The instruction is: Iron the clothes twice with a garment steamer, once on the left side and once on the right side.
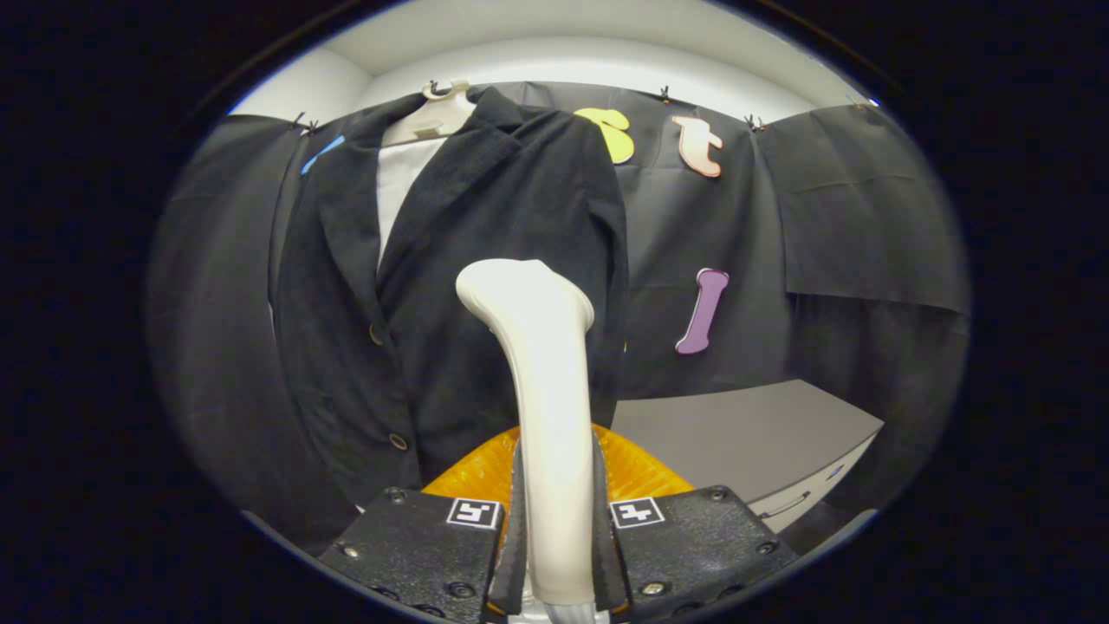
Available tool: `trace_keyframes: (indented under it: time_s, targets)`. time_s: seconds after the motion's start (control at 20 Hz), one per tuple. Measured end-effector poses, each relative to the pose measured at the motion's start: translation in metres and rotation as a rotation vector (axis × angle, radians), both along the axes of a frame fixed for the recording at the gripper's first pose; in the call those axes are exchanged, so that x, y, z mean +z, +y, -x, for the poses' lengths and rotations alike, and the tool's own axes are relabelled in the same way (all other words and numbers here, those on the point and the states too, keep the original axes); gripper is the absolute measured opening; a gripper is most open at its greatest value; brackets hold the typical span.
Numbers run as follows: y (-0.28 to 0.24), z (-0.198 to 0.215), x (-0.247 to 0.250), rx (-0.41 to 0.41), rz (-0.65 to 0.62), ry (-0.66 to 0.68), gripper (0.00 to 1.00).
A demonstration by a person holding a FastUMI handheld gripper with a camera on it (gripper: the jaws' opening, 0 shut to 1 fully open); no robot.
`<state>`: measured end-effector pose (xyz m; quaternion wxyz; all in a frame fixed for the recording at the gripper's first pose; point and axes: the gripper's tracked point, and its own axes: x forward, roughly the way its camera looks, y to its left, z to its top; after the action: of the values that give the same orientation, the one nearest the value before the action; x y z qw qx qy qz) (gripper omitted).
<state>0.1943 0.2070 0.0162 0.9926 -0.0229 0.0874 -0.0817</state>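
My gripper, bottom center of the frame, is clamped tight on the steamer, both fingers pressing its white handle from either side. The handle runs up the middle of the frame, its head bent left against the jacket. The dark jacket hangs on a hanger at upper left, buttons visible, white shirt at the collar. An orange part sits behind the fingers. A grey cabinet is at lower right.

Steamer head's face and jacket hem hidden
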Motion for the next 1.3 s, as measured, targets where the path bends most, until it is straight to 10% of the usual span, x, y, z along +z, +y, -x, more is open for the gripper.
trace_keyframes:
  time_s: [1.3]
  targets:
    - [0.020, 0.027, -0.135, 0.039, 0.153, 0.187, 0.33]
